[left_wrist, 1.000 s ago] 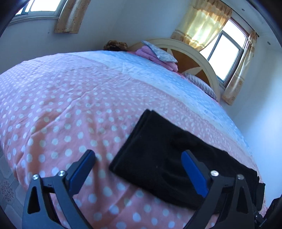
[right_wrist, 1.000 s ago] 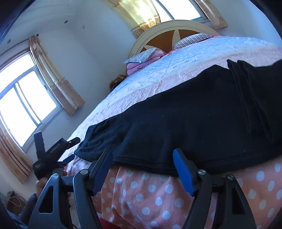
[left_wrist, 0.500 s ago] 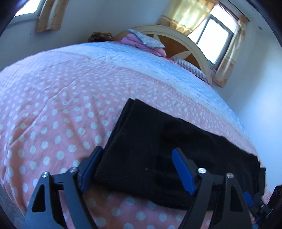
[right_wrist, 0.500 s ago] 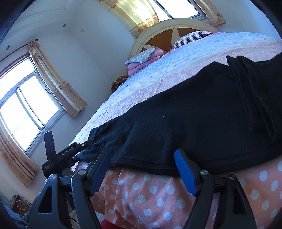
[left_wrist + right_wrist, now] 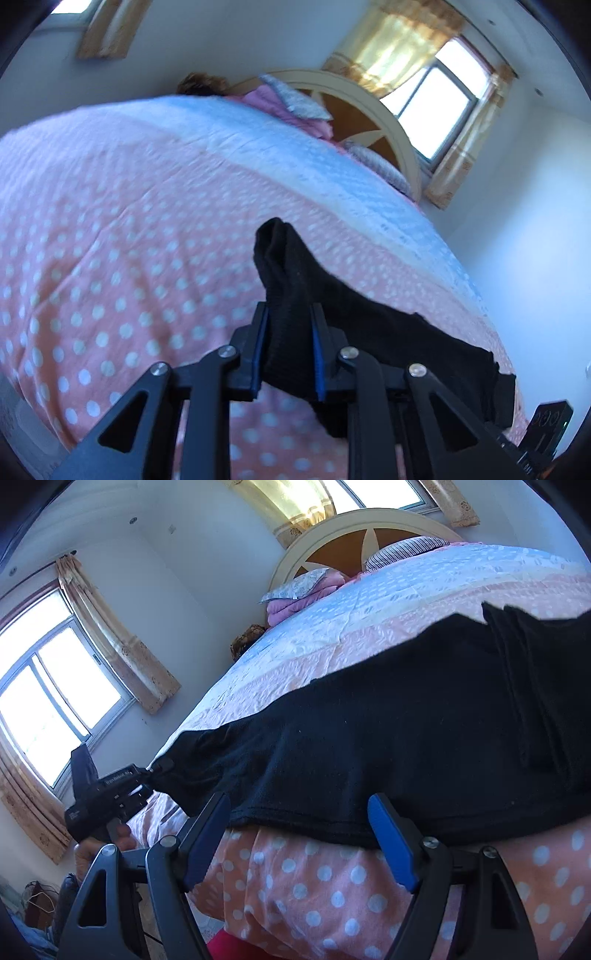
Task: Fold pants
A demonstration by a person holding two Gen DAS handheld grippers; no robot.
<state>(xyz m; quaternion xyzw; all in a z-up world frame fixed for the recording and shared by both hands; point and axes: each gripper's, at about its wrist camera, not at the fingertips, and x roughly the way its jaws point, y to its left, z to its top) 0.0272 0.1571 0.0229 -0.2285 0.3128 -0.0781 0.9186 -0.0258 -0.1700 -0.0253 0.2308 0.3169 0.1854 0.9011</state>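
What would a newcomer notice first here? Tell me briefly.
The black pants stand out, spread across the near edge of the pink dotted bed. The left gripper is closing on one bunched end of them, the cloth between its blue pads. The right gripper stands open at the pants' near hem, not gripping.

One line of small white lettering runs along the black body of the left gripper [image 5: 110, 794] in the right wrist view (too small and blurred to read with any certainty). No other text, number or label can be read.
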